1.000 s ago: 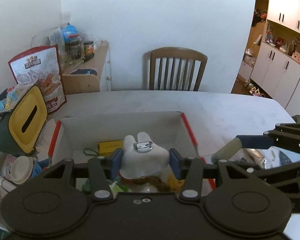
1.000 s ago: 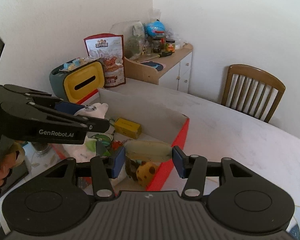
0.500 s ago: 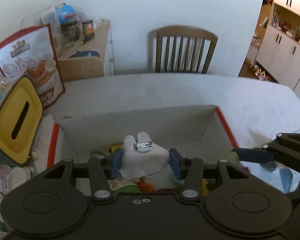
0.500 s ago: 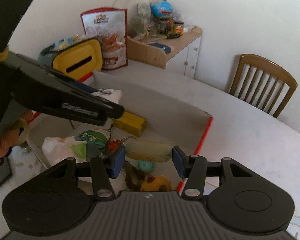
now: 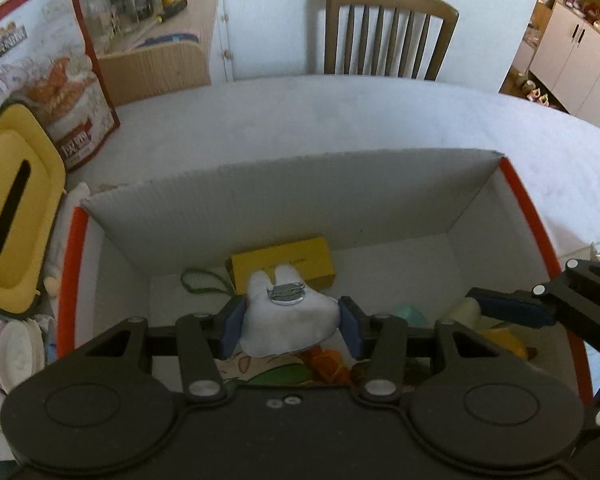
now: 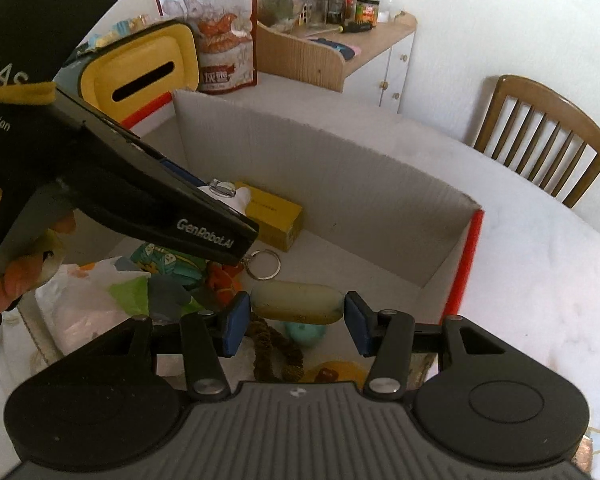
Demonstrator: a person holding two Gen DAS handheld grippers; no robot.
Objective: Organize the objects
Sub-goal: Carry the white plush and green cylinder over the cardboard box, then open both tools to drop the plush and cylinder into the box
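A yellow-lidded tissue box (image 5: 14, 216) stands just left of an open cardboard box (image 5: 340, 196) with red edges, on a pale table (image 5: 340, 116). Above the box, the left gripper (image 5: 288, 326) clamps a white plush toy (image 5: 286, 324) bearing a round metal clip. Behind the toy, against the box's far wall, lies a yellow carton (image 5: 296, 258). To the right, also over the box, the right gripper (image 6: 296, 322) pinches a pale, oblong pouch (image 6: 298, 304) end to end. Below it, a keyring (image 6: 266, 264), a teal ball (image 6: 306, 332) and other small items litter the box floor. A wooden chair (image 5: 388, 32) stands beyond the box.
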